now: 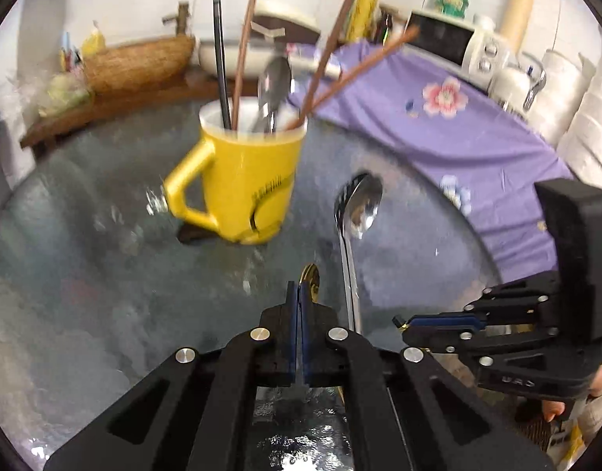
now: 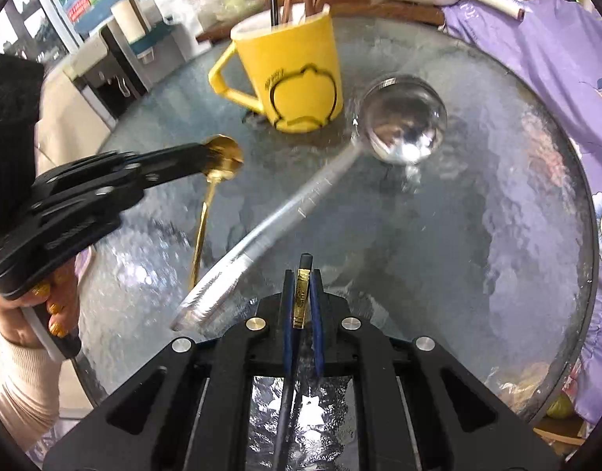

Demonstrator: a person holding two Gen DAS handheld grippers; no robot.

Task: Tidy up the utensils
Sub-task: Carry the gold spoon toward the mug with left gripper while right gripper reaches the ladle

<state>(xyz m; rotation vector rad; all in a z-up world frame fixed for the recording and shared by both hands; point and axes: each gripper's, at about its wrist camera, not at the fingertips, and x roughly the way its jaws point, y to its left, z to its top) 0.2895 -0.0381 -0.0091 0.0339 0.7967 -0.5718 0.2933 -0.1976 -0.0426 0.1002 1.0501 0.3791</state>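
- Gold catches my eye first: my left hand-held gripper (image 2: 218, 157) is closed on the bowl of a gold spoon (image 2: 206, 204), just left of the yellow mug (image 2: 289, 74), its thin handle hanging down toward the glass counter (image 2: 497, 196).
- Inside the mug I can already see several brown chopsticks (image 1: 328, 47), a dark utensil (image 1: 221, 62) and a silver spoon (image 1: 275, 86) standing upright, so I judge a good part of the sorting done.
- Just right of the mug, a large silver ladle (image 2: 407, 121) lies flat on the counter, its handle running back toward me; it looks untouched and is still to go in.
- Nearer me than the mug, my right hand-held gripper (image 2: 303, 314) is pinched narrow on a slim black-and-gold stick (image 2: 301, 298), perhaps a chopstick; I cannot tell for sure.
- Left to do, as I read it: the gold spoon, this stick and the ladle.
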